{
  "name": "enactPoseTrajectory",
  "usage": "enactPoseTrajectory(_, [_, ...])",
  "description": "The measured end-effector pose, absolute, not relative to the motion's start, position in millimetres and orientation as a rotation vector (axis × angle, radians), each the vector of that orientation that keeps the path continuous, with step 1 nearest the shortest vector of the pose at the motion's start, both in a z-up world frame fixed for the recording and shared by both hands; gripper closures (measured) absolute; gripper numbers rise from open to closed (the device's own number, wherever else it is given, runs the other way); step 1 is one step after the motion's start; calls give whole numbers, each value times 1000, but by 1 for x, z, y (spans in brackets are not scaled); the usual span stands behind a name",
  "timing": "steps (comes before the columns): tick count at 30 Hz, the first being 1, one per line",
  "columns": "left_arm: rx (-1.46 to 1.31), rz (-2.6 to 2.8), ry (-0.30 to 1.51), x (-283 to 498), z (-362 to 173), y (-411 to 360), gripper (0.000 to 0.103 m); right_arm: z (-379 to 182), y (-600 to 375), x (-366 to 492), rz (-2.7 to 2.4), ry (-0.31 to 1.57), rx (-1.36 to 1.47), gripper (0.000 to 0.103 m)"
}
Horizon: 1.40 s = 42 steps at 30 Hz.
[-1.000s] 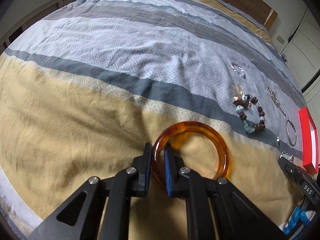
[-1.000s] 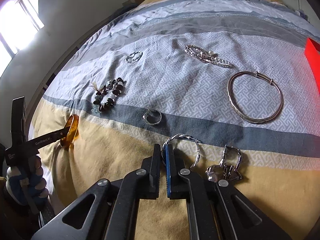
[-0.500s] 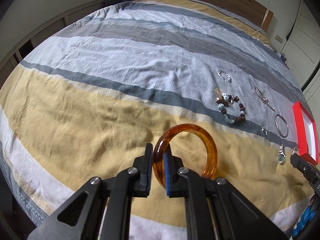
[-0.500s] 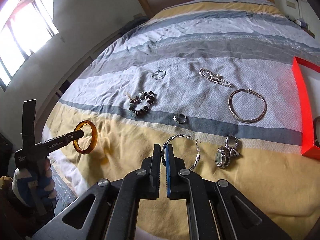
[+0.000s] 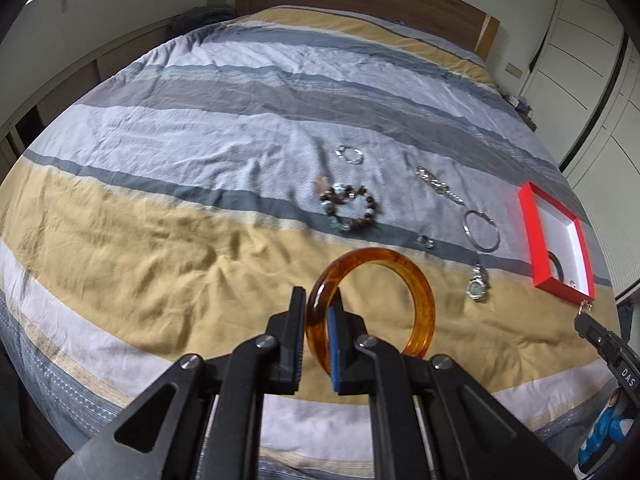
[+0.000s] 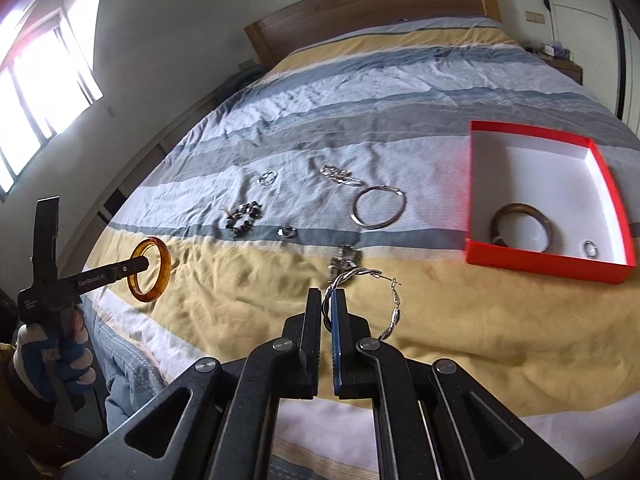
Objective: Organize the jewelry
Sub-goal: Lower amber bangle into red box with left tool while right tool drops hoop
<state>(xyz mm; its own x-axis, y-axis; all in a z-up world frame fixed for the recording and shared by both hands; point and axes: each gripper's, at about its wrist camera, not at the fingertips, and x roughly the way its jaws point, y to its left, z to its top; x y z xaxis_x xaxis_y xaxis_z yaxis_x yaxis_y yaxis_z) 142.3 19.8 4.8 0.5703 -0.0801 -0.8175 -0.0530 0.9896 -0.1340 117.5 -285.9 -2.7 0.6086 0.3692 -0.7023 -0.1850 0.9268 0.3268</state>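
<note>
My left gripper (image 5: pixel 318 300) is shut on an amber bangle (image 5: pixel 416 280), held in the air above the yellow band of the bed; the same amber bangle (image 6: pixel 150 270) and left gripper (image 6: pixel 138 268) show at the left of the right wrist view. My right gripper (image 6: pixel 330 300) is shut on a twisted silver hoop earring (image 6: pixel 390 312), lifted off the cover. A red box (image 6: pixel 540 264) with a white inside lies on the bed at the right and holds a dark bangle (image 6: pixel 520 210) and a small ring (image 6: pixel 590 249). In the left wrist view the red box (image 5: pixel 532 236) sits at the far right.
On the striped bedcover lie a beaded bracelet (image 5: pixel 348 208), a silver bangle (image 5: pixel 482 230), a chain bracelet (image 5: pixel 438 184), a link bracelet (image 5: pixel 350 156), a small ring (image 5: pixel 425 241) and a watch (image 5: pixel 478 284). A wooden headboard (image 6: pixel 360 8) stands behind. A gloved hand (image 6: pixel 52 356) grips the left handle.
Both grippers rose and drew back from the bed, lifting the amber bangle and the hoop earring off the cover. More of the bed and the red box came into view.
</note>
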Motion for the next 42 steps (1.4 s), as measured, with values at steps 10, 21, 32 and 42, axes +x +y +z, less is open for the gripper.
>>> enactPoseTrajectory(10, [-75, -239, 979, 188, 18, -116, 94, 18, -394, 137, 171, 818, 199, 98])
enactPoseTrajectory(21, [13, -410, 998, 275, 9, -264, 94, -1, -470, 223, 103, 837, 182, 98])
enactPoseTrajectory(32, [115, -432, 1043, 331, -45, -354, 94, -48, -497, 304, 103, 953, 148, 98])
enactPoseTrajectory(42, [171, -424, 1059, 341, -73, -374, 94, -81, -497, 324, 85, 1027, 84, 98])
